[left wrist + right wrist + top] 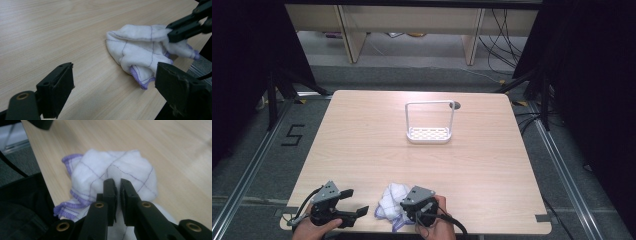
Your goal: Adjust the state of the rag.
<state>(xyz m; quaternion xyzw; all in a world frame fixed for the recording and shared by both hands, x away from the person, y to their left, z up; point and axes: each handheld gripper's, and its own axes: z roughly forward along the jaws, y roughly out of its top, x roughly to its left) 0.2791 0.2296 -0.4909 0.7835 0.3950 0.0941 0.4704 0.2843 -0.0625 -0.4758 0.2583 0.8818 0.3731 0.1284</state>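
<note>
The pale wood-grain tabletop (362, 140) carries two things: a white wire-handled rack with a perforated tray (429, 134) standing well apart toward the far side, and a crumpled white cloth with thin purple grid lines and a purple stitched hem (391, 199) lying at the near edge, part of its hem at or just over the lip.

The cloth sits between the two hands, but not evenly. The right gripper (118, 192) is on it: its fingers (110, 195) are pressed almost together, with a raised fold of the white fabric pinched in the narrow slit between them. The left gripper view shows the same pinch from the side, at the bunched top of the cloth (140, 50).

The left gripper (352, 202) stands just beside the cloth, apart from it, its fingers (58, 90) spread wide and holding nothing. The cloth lies ahead of them and to the person's right, its loose hemmed corner nearest them. Any second grasp would likely turn on closing that short gap sideways along the near edge.
</note>
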